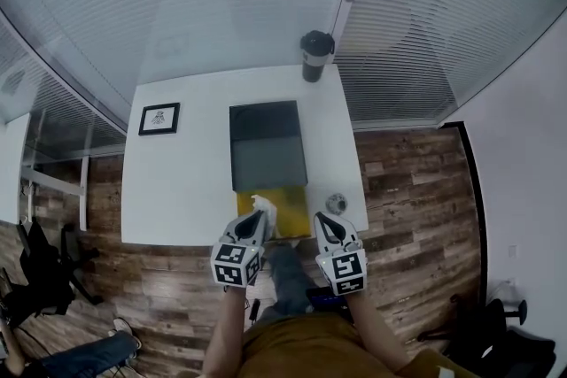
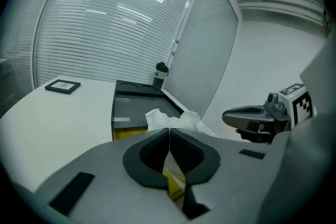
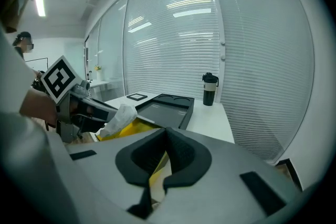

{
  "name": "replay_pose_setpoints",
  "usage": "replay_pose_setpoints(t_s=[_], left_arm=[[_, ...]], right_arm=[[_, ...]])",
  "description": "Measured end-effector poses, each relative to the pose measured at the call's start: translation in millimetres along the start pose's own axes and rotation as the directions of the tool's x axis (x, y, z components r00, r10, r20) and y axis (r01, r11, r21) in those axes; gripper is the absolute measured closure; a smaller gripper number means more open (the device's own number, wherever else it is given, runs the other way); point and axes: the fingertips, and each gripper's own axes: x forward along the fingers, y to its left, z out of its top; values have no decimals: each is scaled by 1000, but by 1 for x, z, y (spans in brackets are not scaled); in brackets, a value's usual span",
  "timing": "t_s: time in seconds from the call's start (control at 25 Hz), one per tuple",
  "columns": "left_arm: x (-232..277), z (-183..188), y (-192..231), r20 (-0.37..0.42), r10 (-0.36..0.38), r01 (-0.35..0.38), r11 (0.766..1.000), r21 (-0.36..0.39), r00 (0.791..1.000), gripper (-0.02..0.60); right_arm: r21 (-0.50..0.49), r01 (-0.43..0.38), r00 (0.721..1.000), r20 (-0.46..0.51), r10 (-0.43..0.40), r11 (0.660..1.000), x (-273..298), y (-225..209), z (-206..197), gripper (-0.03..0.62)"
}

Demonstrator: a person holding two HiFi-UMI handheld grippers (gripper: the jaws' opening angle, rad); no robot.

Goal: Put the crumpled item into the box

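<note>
A white crumpled item (image 2: 170, 120) is pinched in my left gripper (image 2: 169, 136), which is shut on it. In the head view the item (image 1: 263, 207) hangs over the yellow box (image 1: 288, 204) at the table's front edge. The right gripper view shows it (image 3: 118, 117) sticking out of the left gripper's jaws above the yellow box (image 3: 134, 127). My right gripper (image 3: 166, 136) is shut with nothing seen between its jaws. It hovers just right of the box (image 1: 324, 223). A black tray-like lid (image 1: 267, 146) adjoins the box's far side.
A small grey crumpled ball (image 1: 336, 203) lies on the white table (image 1: 182, 181) right of the box. A black tumbler (image 1: 315, 55) stands at the far edge and a framed picture (image 1: 159, 118) lies at the left. Window blinds are behind, wood floor in front.
</note>
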Motion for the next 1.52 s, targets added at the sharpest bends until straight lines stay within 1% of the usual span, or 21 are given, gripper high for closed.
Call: replay_pose_setpoints(t_s=[0.16, 0.24, 0.32, 0.44, 0.6, 0.84, 0.96, 1.08, 1.52], left_arm=[[14, -11, 1, -77, 4, 6, 993, 120, 997, 552], [18, -16, 0, -111, 0, 18, 987, 161, 994, 552], [21, -20, -1, -133, 0, 24, 983, 184, 991, 552], [27, -25, -2, -159, -8, 40, 980, 195, 987, 552], [35, -36, -8, -233, -21, 80, 965, 250, 972, 552], [41, -46, -9, -297, -1, 96, 947, 307, 955, 551], [44, -48, -11, -315, 3, 105, 939, 328, 949, 551], [47, -50, -13, -332, -6, 120, 939, 323, 943, 551], [51, -52, -16, -340, -15, 130, 939, 317, 940, 548]], right_arm=[[9, -8, 1000, -19, 8, 1000, 6, -2, -7, 582], [17, -8, 1000, -29, 9, 1000, 7, -2, -11, 582], [22, -8, 999, -35, 9, 1000, 9, -3, -13, 582], [26, -6, 999, -40, 7, 1000, 12, -5, -14, 582], [32, -2, 999, -46, 3, 999, 16, -9, -16, 582], [29, -13, 999, -47, 14, 1000, 24, -6, -13, 582], [30, -14, 999, -52, 16, 999, 25, -7, -14, 582], [33, -12, 998, -58, 14, 999, 26, -10, -17, 582], [37, -6, 998, -61, 8, 999, 24, -14, -17, 582]])
